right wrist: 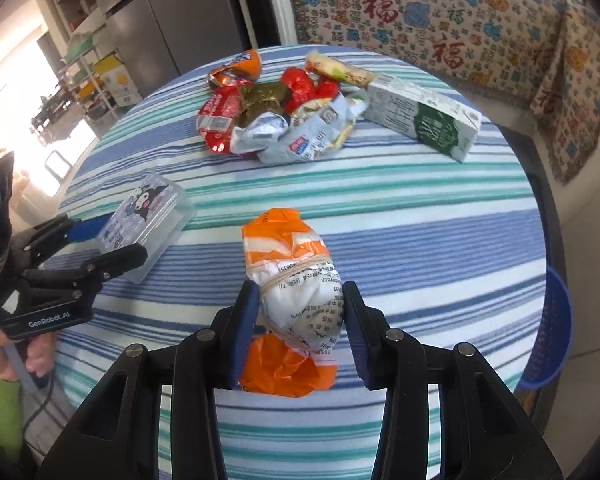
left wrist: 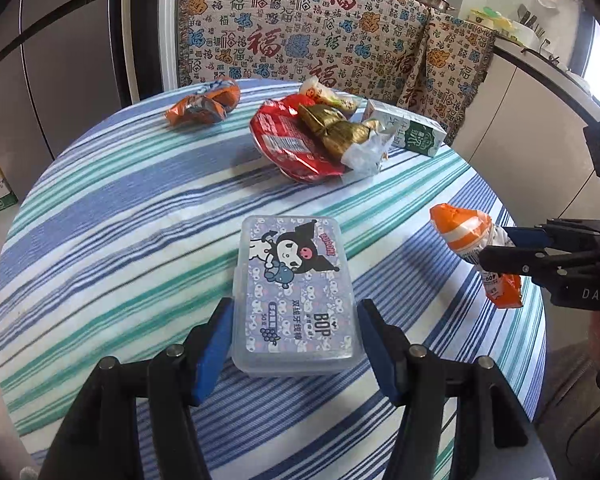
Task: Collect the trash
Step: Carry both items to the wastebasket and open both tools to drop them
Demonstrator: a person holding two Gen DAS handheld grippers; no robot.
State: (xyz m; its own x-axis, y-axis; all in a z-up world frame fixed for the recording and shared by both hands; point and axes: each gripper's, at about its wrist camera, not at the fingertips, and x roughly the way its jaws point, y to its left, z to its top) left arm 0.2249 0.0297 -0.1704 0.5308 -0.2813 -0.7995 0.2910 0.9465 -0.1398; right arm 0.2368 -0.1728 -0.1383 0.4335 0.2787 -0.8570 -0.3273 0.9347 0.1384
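A clear plastic floss box (left wrist: 296, 292) with a cartoon lid lies on the striped round table (left wrist: 132, 208). My left gripper (left wrist: 295, 330) straddles its near end, fingers (left wrist: 216, 344) beside its sides; a small gap shows on each side. It also shows in the right wrist view (right wrist: 148, 220). My right gripper (right wrist: 300, 316) is shut on an orange and white wrapped packet (right wrist: 296, 292), held above the cloth; it shows in the left wrist view too (left wrist: 472, 240).
A heap of wrappers, red (left wrist: 296, 144), gold (left wrist: 336, 128) and silver (right wrist: 296, 132), lies at the table's far side, with a green and white carton (right wrist: 424, 120) and an orange wrapper (left wrist: 204, 106). A blue basket (right wrist: 552, 328) stands beside the table. A patterned cloth (left wrist: 320, 28) hangs behind.
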